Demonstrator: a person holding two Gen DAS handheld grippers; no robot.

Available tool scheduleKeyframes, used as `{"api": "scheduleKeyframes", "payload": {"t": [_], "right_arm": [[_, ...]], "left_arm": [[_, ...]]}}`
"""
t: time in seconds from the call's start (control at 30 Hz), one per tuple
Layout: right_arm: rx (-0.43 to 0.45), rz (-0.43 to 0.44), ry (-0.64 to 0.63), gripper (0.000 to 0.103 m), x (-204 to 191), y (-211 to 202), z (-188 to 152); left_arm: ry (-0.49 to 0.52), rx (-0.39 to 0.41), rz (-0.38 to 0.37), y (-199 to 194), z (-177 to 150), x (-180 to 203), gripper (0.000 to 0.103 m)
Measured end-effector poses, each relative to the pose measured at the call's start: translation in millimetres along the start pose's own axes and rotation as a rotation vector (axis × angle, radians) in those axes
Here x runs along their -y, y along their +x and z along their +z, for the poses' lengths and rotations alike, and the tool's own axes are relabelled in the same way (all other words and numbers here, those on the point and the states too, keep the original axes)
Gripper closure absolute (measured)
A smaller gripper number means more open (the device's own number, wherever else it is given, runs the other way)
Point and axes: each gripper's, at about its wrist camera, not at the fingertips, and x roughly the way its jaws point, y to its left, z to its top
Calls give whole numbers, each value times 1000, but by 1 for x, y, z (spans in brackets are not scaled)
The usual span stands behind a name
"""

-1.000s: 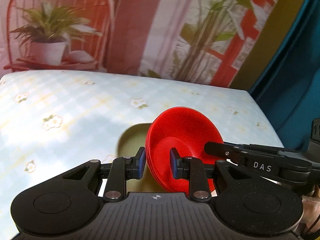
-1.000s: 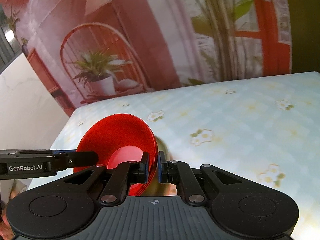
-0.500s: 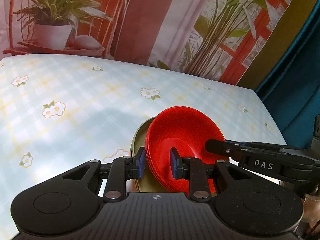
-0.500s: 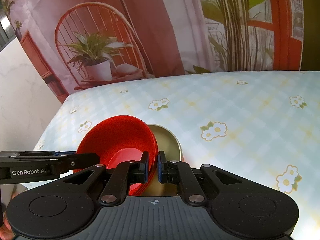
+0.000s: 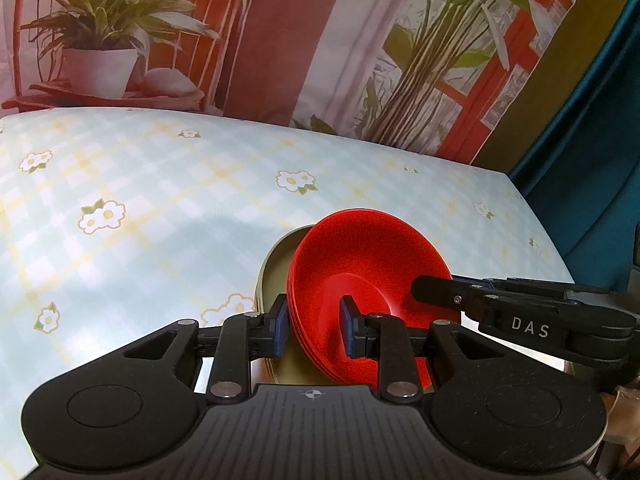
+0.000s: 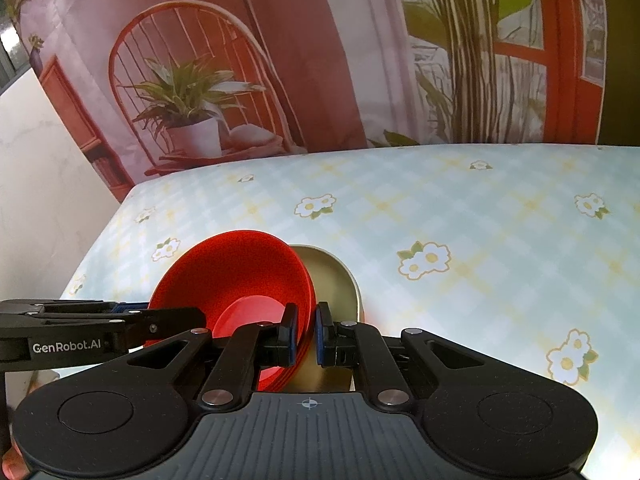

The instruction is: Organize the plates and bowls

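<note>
Left gripper jaws set fairly wide, straddling the near rim of the stack of shallow round red plastic plates; whether the blue pads press the rim I cannot tell. Stack is tilted on edge between the jaws, leaning over a round olive-gold metal bowl that sits just behind the left jaw on the pale blue checked tablecloth with daisy prints. Right gripper jaws narrow, pinched on the red stack's rim, the gold bowl just past the right jaw. Other gripper reaches in from left of the jaws, touching the stack.
</note>
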Motion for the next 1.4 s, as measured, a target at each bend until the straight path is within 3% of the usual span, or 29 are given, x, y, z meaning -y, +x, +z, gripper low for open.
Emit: {"api": "scheduleKeyframes", "payload": {"t": [0.23,0.37,0.47,0.53,0.6,0.83,0.97,1.1,1.17,1.23,1.4], "right_arm": [[8,-15,-5,95,0,-4,-1],[20,-10,-21,82,-2,-10,0],[37,-14,-36,80,-5,-18,2],[45,-18,-44,75,-7,-23,4],[52,-26,-49,64,-8,-29,6],[88,-70,-107,44,-10,-58,8],[107,-93,-112,31,-6,-75,7],[132,-105,-126,7,-8,-93,6],[153,-117,-136,0,-11,-103,5],[170,-116,-141,0,-13,-113,5],[222,-119,-145,0,-23,-142,1]], "left_arm": [[14,20,13,-5,0,2,73],[25,34,4,-12,1,6,56],[54,53,16,-20,2,12,50],[73,64,25,-25,2,16,48],[87,78,38,-31,3,20,44],[142,134,93,-58,3,32,33],[165,175,127,-78,2,38,22],[181,205,163,-99,-1,45,13],[182,225,184,-109,-1,48,6],[180,250,218,-120,-3,52,0],[181,282,288,-141,-8,61,0]]}}
